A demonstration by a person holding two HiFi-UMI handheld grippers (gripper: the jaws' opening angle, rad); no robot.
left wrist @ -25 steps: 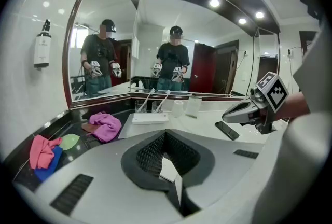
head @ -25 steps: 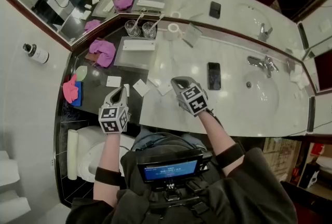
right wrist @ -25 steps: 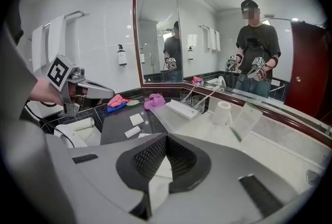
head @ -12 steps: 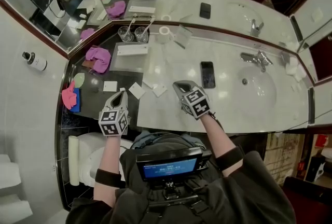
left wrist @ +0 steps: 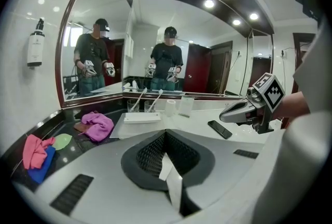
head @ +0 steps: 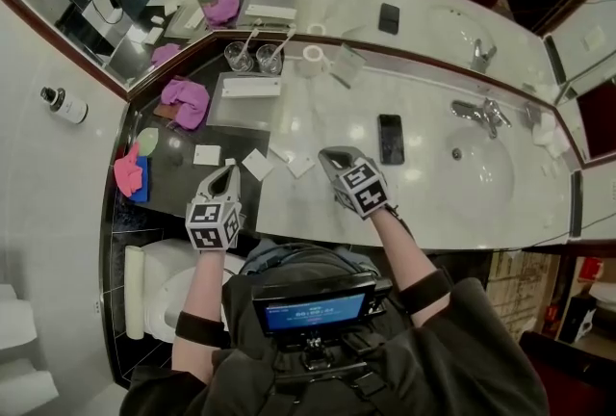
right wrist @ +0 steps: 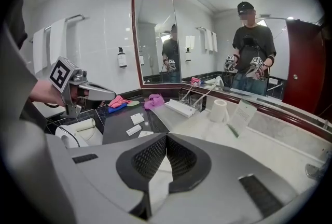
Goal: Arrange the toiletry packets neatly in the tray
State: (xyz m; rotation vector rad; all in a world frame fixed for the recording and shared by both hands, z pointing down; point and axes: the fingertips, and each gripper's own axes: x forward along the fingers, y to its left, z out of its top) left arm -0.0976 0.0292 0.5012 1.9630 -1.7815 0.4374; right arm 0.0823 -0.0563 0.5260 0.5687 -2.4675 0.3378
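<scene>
Several white toiletry packets lie loose near the counter's front: one (head: 207,154) on the dark part, others (head: 258,164) (head: 301,166) where dark stone meets marble. The flat grey tray (head: 223,111) farther back holds a long white box (head: 252,88). My left gripper (head: 229,171) is shut, hovering just short of the packets. In its own view (left wrist: 165,135) a white sliver shows under the closed tips; I cannot tell if it is held. My right gripper (head: 325,154) is also shut, over the marble beside the rightmost packet, with only white marble showing below its tips (right wrist: 166,137).
A pink cloth (head: 185,99) lies left of the tray, and a pink and blue cloth (head: 130,171) sits at the far left. Two glasses (head: 255,58), a toilet roll (head: 313,53) and a card (head: 346,65) stand at the mirror. A phone (head: 390,138) lies left of the sink (head: 481,169).
</scene>
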